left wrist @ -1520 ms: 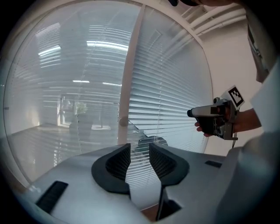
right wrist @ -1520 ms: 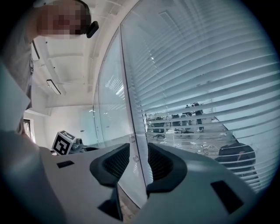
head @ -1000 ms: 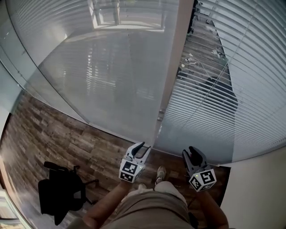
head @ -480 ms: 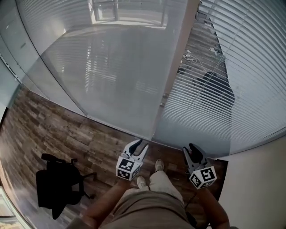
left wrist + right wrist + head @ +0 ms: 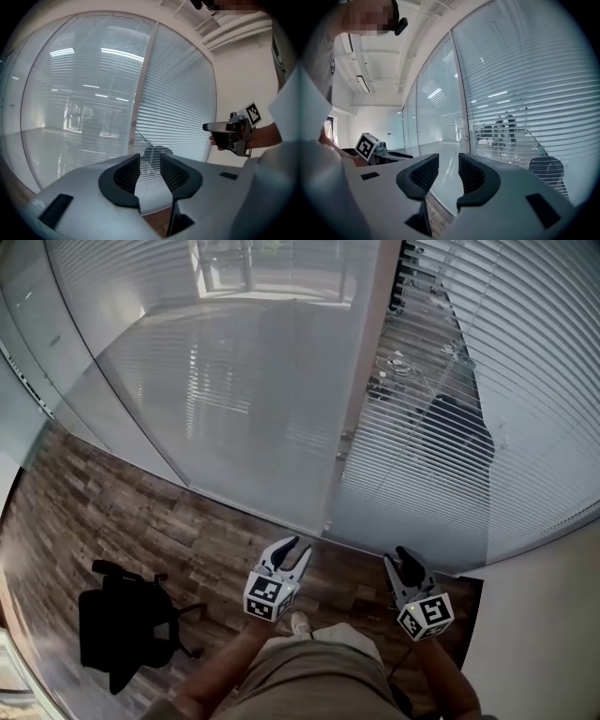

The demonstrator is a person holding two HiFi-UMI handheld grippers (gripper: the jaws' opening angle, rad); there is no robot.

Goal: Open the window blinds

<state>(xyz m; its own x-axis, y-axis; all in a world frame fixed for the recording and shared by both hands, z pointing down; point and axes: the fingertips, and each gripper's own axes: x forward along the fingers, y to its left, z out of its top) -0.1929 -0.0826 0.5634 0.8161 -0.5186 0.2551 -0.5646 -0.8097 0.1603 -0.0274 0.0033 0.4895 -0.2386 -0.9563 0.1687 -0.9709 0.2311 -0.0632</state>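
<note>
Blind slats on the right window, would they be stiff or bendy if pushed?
Probably bendy: the slats look thin and long. Likely light and apt to sway, since they hang with gaps between them.

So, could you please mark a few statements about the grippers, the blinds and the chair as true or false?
1. The left gripper and the right gripper are both open and empty. True.
2. The blinds are pulled fully up. False: their slats hang across the glass.
3. A black office chair stands on the wooden floor. True.
4. The right gripper is touching the blinds. False: it is held clear of them.
</note>
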